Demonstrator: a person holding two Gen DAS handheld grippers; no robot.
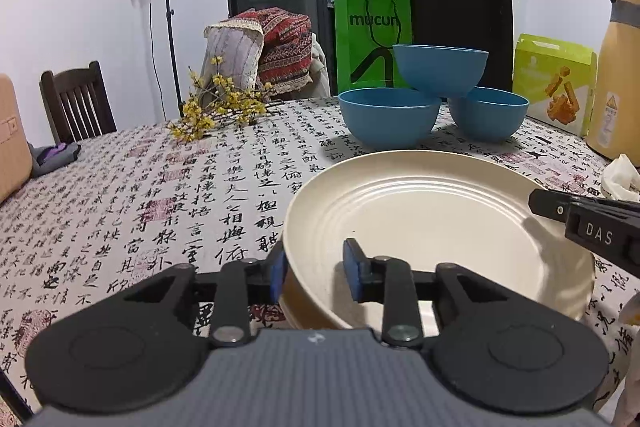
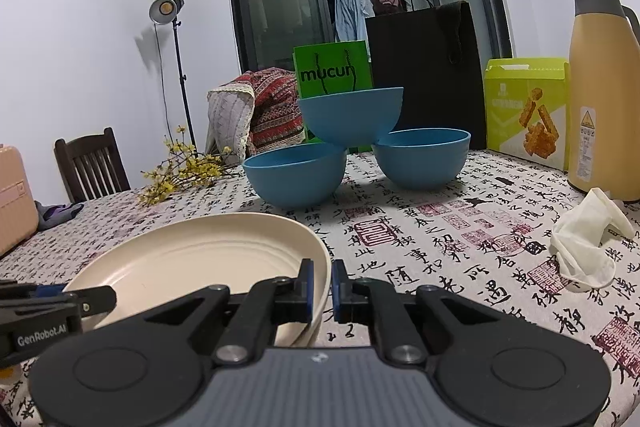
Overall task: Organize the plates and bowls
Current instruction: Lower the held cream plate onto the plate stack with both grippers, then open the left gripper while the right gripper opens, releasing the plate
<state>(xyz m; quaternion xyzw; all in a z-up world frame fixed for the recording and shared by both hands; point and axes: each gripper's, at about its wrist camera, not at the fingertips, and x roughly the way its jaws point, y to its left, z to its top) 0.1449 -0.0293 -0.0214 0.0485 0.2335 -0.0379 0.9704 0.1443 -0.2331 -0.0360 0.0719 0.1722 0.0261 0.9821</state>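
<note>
**Plate caught between two grippers**

The cream plate (image 1: 436,227) lay on the table (image 1: 160,187), atop another plate. The left gripper (image 1: 316,275) straddled its near rim, jaws narrowly parted and not pressing. The right gripper (image 2: 320,287) was clamped on the opposite rim. Three blue bowls (image 2: 348,143) stood stacked beyond.
</note>
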